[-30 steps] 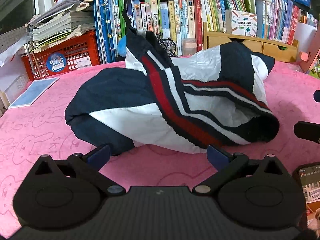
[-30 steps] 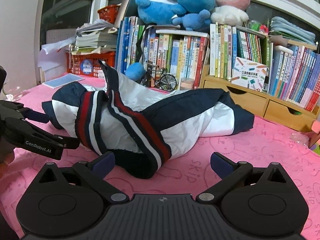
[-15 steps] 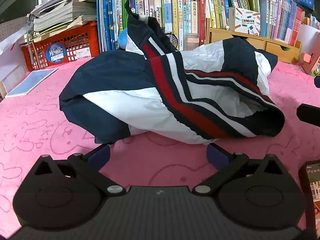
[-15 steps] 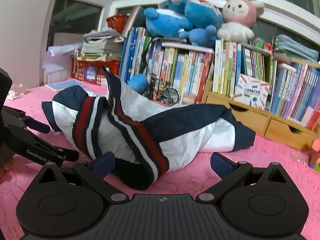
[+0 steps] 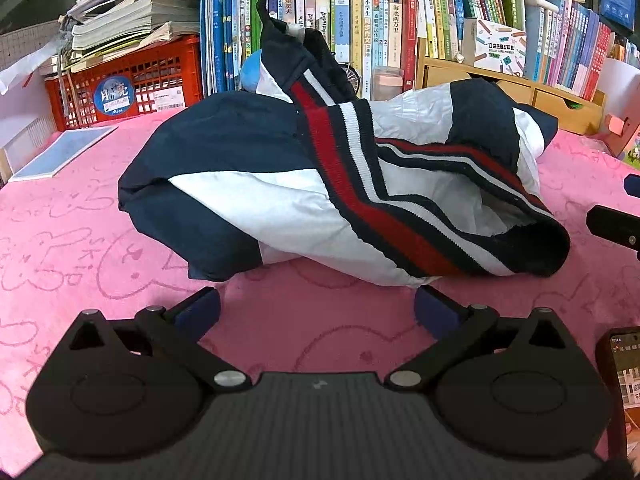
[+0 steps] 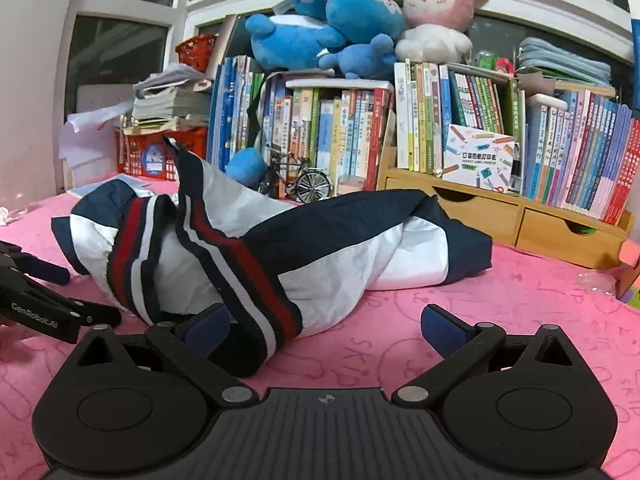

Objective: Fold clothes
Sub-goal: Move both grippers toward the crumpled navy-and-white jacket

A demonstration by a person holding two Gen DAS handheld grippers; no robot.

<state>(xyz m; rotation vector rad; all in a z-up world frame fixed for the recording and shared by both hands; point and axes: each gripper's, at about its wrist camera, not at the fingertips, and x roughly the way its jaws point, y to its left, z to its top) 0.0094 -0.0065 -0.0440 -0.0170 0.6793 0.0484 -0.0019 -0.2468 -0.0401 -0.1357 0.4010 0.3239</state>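
Note:
A crumpled navy and white jacket (image 5: 280, 184) with a red, white and navy ribbed band lies in a heap on the pink bunny-print cover (image 5: 72, 248). My left gripper (image 5: 316, 310) is open, just short of the heap's near edge, with nothing between its fingers. In the right wrist view the same jacket (image 6: 320, 248) fills the middle; my right gripper (image 6: 326, 328) is open, and the dark ribbed hem (image 6: 244, 354) lies by its left fingertip (image 6: 208, 326). The left gripper (image 6: 52, 308) shows at the left edge of that view.
A bookshelf (image 6: 400, 136) packed with books runs along the back, with plush toys (image 6: 360, 12) on top. A red crate (image 5: 132, 84) with stacked papers stands at the back left. Wooden drawers (image 6: 520, 220) sit at the back right. A phone (image 5: 624, 368) lies near the right edge.
Both grippers have moved closer to the jacket and lower. The hem now lies beside the right gripper's left finger. The jacket has not shifted.

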